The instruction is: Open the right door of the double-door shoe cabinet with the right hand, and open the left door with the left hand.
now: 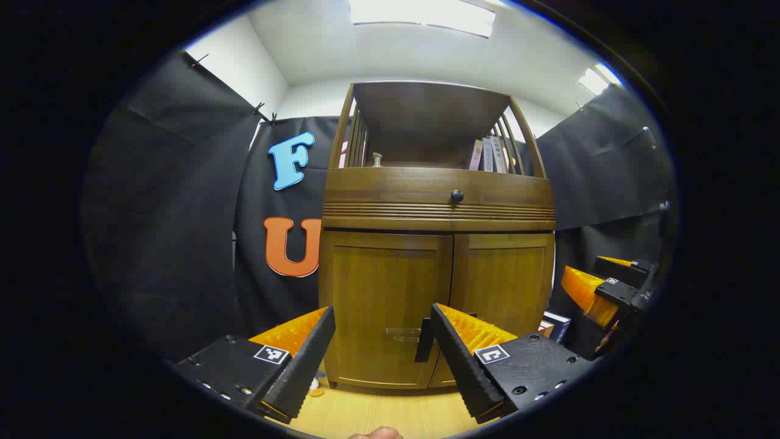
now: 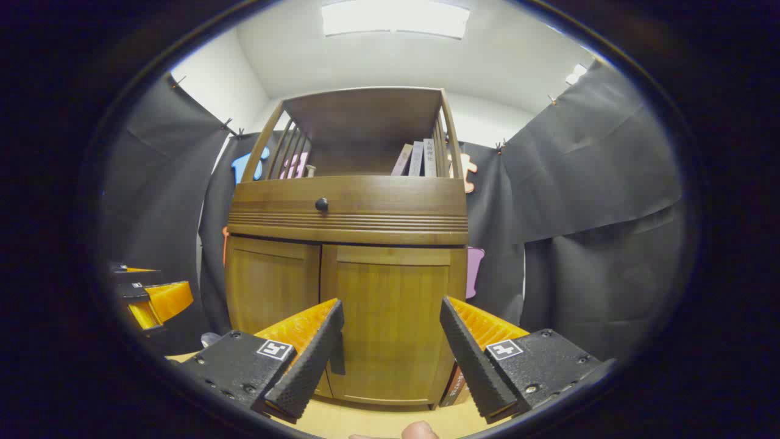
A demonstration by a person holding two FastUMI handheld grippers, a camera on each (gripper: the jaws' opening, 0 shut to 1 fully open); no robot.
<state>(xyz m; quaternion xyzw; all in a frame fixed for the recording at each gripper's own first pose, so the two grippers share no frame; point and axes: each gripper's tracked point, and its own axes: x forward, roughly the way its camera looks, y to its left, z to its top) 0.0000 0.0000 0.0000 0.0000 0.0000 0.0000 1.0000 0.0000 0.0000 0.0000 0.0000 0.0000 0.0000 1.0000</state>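
Shoe cabinet (image 1: 436,244) stood on the floor against the booth wall, both lower doors closed w/ the seam btwn them running down the middle. Left door (image 1: 387,305) and right door (image 2: 390,311) each had a dark handle low down near that seam; left door handle (image 1: 423,338) showed just beside one finger of the left gripper (image 1: 381,360), right door handle (image 2: 337,360) sat partly behind a finger of the right gripper (image 2: 390,360). Above the doors ran a drawer w/ a round knob (image 1: 456,196), and an open shelf holding a few books (image 1: 490,153).

Both grippers had jaws wide apart, nothing btwn them, neither touching the cabinet. Each faced its own door, prob. so each hand could pull its own side w/o crossing over. Right gripper also showed at the far edge of the left gripper view.

Judgement: task at the approach stage, no door opened yet. Next likely called for closing in on the right door handle and pinching it.
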